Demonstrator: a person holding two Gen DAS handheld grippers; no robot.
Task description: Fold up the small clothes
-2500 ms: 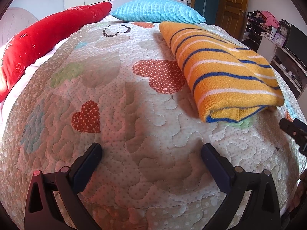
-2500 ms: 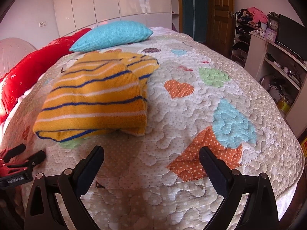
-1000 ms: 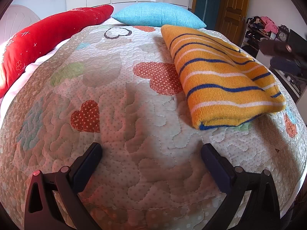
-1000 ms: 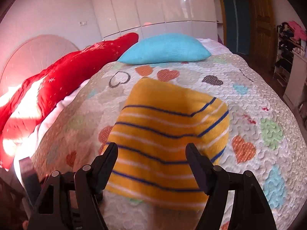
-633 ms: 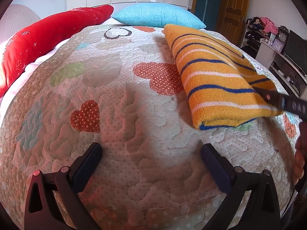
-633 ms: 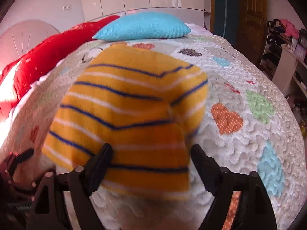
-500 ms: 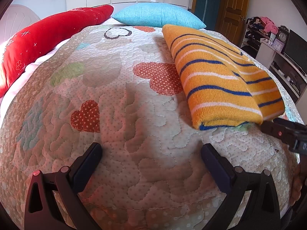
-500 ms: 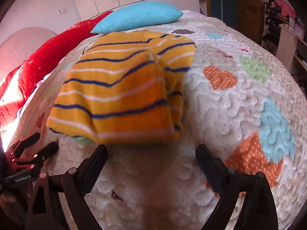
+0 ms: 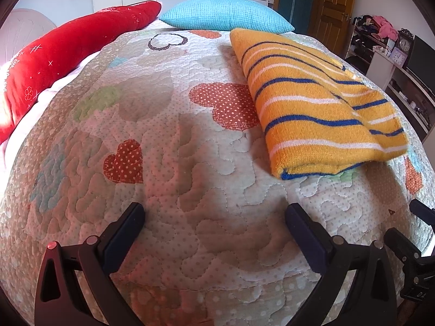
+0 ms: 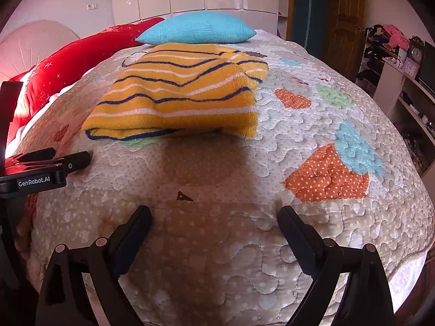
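Lying folded on the quilt [image 9: 190,190], one striped orange sweater [image 9: 320,108]; my right view alone shows its loose edge; both my jaws spread, holding nothing.

Right tongs [image 10: 213,218] pulled back off the sweater [image 10: 179,92], now empty (jaws wide), sweater seemingly resettled flatter

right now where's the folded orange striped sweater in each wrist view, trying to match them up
Left wrist view: the folded orange striped sweater lies right of centre on the quilt, folded edge toward the camera, apart from the left hand-held gripper.
Right wrist view: the sweater lies upper left of centre, ahead of the open right hand-held gripper.
Shared landmark: the blue pillow just beyond the sweater's far end.
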